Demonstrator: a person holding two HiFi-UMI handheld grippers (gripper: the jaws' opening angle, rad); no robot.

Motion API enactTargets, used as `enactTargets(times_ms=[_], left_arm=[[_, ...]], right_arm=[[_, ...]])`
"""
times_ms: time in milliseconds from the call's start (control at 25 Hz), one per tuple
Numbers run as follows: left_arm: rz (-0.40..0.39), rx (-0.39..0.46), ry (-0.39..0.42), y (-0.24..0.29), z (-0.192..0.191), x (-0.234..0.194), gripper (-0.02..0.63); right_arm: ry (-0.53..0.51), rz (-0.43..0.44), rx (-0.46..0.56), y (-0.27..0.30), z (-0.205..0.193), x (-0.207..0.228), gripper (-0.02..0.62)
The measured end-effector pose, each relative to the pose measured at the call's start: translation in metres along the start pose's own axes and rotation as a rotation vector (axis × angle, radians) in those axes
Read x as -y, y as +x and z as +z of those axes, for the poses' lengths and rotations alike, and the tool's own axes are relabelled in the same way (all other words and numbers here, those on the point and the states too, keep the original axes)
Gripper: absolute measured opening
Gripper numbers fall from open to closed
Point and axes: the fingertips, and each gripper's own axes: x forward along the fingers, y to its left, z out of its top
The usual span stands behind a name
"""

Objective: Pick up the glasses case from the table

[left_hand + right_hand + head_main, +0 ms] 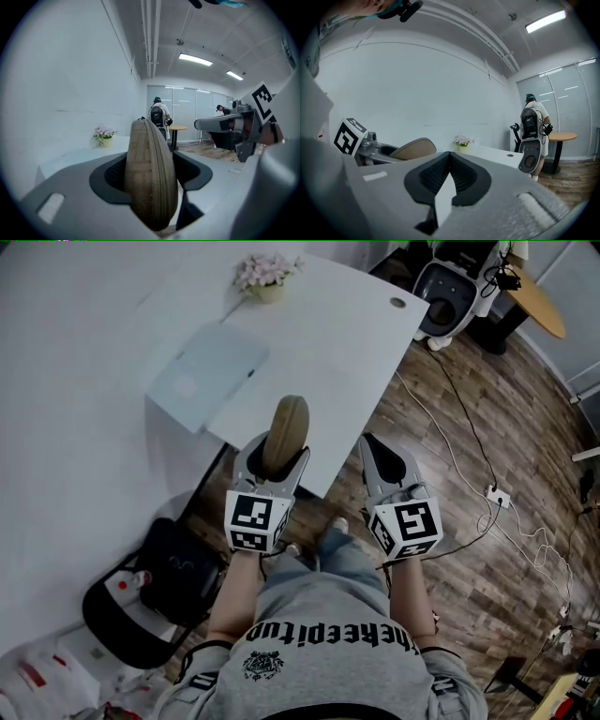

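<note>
Left tool (275, 451) is clamped on the glasses case (150, 178), jaws wide around its flat faces. Right tool (450, 157) is closed and empty, just beside it. Counter (94, 334) sits below and ahead. The case looks lifted clear, on edge over the counter's near corner, front half sticking out past the tips. Risk: curved hard shell gripped only at the back, so a jerk or tilt could pivot it out onto the floor (450, 427). Flower pot (267, 277) is well apart, no issue.
</note>
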Motion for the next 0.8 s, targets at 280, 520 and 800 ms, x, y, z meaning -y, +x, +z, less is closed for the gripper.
enactTargets(times_ms=[280, 520, 800], left_arm=[[0.007, 0.062, 0.004, -0.023, 0.011, -0.001, 0.295], [0.016, 0.114, 0.005, -0.041, 0.019, -0.006, 0.293], [0.023, 0.169, 0.015, -0.059, 0.03, -0.01, 0.293]], right_arm=[[-0.005, -0.021, 0.02, -0.015, 0.004, -0.012, 0.003], [-0.007, -0.039, 0.035, -0.025, 0.007, -0.022, 0.002], [-0.008, -0.064, 0.052, -0.036, 0.011, -0.031, 0.003]])
